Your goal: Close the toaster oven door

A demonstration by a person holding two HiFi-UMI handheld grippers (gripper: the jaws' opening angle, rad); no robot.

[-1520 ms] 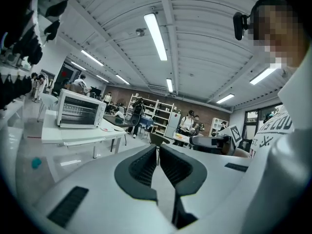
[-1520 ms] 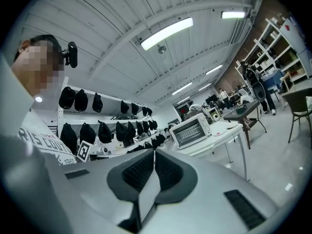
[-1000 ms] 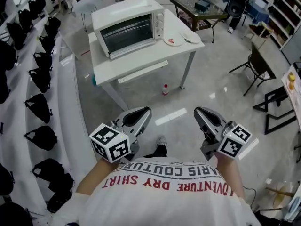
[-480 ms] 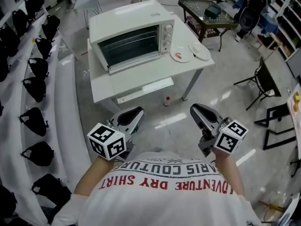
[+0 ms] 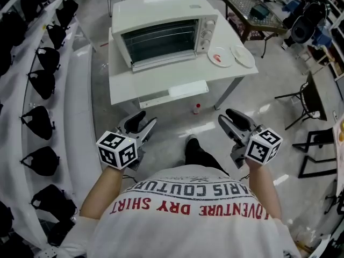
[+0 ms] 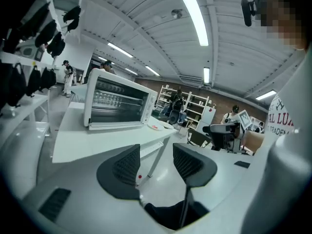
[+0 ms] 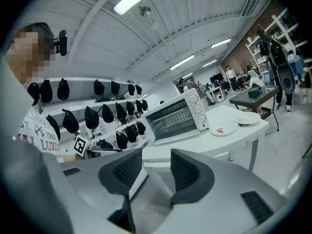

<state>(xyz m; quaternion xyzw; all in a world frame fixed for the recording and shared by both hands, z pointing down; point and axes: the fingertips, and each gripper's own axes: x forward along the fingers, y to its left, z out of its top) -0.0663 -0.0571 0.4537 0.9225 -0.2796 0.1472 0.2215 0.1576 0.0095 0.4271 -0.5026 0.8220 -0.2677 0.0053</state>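
Left forearm [image 5: 102,190] and right forearm [image 5: 262,186] stretched forward, left hand-held gripper [image 5: 146,119] and right hand-held gripper [image 5: 225,117] held level with each other, well apart, tilted slightly down, both jaws just opening, parted, nothing between them.

My left hand-held gripper [image 5: 144,121] and right hand-held gripper [image 5: 227,118] are grey, with black ribbed pads [image 6: 127,165] and black-and-white marker cubes [image 5: 117,149]. The toaster oven [image 5: 161,23] is white with dark glass, and the desk [image 5: 124,85] is white. My shirt [image 5: 188,219] is white with red and black lettering.
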